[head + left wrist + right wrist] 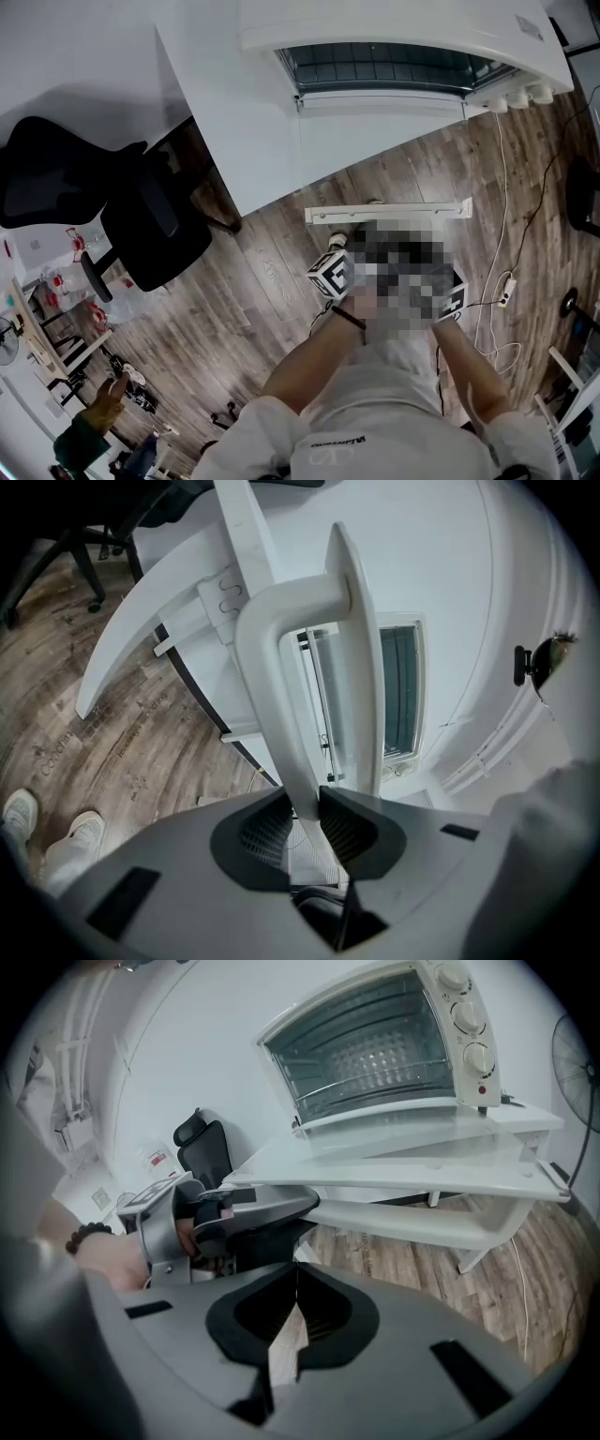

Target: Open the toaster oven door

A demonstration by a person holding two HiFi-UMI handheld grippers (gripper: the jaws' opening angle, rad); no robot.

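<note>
The white toaster oven (394, 23) stands on a white table (234, 112) at the top of the head view. Its glass door (412, 1162) is swung down to roughly level, and the wire rack inside (366, 1058) shows. My left gripper (305, 803) is shut on the door's white handle (281, 696); the same handle (389, 211) shows as a white bar in the head view, just ahead of the left marker cube (330, 272). My right gripper (295, 1302) hangs beside it with its jaws together and nothing between them. A mosaic patch hides both grippers' jaws in the head view.
A black office chair (103, 202) stands left of the table. A power strip with white cables (506, 291) lies on the wooden floor at the right. A standing fan (577, 1063) is at the far right. Another person (94, 422) is at the bottom left.
</note>
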